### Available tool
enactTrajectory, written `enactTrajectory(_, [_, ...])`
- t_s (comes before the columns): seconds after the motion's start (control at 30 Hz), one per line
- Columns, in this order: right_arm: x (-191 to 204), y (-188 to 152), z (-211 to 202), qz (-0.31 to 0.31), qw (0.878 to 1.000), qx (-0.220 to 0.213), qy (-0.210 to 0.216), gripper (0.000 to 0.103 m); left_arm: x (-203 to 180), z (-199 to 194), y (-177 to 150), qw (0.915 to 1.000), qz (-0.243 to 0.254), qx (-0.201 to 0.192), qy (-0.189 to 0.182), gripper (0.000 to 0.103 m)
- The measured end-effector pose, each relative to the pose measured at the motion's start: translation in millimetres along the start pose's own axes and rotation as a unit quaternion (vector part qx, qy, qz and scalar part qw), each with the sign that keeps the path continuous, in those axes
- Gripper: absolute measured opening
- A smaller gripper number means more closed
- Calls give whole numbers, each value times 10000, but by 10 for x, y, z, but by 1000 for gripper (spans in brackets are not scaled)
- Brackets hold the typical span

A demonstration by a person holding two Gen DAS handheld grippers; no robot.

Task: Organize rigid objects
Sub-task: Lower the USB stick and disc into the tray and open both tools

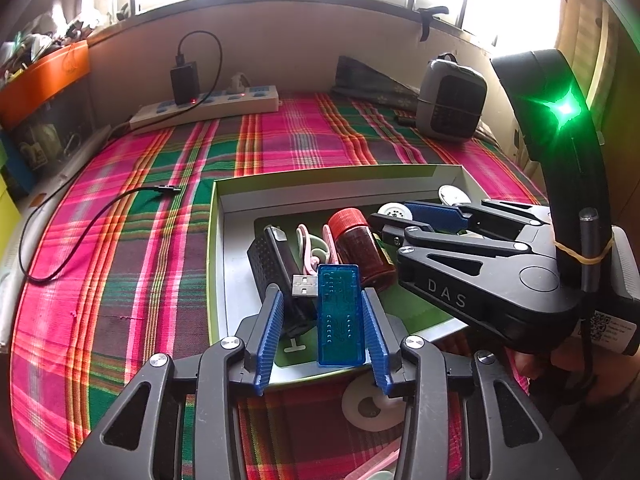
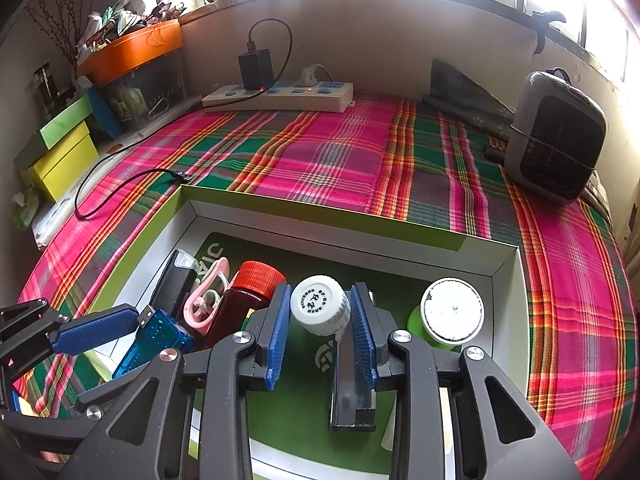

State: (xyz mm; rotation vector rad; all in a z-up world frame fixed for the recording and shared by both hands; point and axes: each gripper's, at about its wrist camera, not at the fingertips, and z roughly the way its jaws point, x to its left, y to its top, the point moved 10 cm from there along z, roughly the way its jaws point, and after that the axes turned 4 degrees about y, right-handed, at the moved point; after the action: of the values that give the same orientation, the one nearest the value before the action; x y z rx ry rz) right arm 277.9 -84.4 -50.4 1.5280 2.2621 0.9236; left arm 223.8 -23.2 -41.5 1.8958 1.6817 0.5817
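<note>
- Most items already lie in the box [image 2: 460, 245] on the plaid bed cover [image 2: 320, 160].
- Your left gripper [image 1: 326, 328] stands wide around the blue USB stick [image 1: 340, 312], pads apart from it.
- Your right gripper [image 2: 320, 320] is narrow, flanking the white bottle [image 2: 320, 304]; whether it grips, I cannot tell.
- A white ring [image 1: 370, 406] remains outside the box.

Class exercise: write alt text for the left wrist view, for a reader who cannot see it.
The left gripper stands open around a translucent blue USB stick leaning over the near wall of a green-rimmed box. The box holds a red-capped bottle; the right gripper reaches in.
</note>
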Motion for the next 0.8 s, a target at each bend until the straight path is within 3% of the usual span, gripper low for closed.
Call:
enactTrajectory(0.17, [11, -6, -7, -7, 10000, -15, 18, 48, 2, -14, -6, 10000, 6, -14, 4, 42])
enactTrajectory(0.8, [9, 29, -76, 29, 9999, -120, 16, 48, 14, -90, -35, 10000, -1, -31, -31, 44])
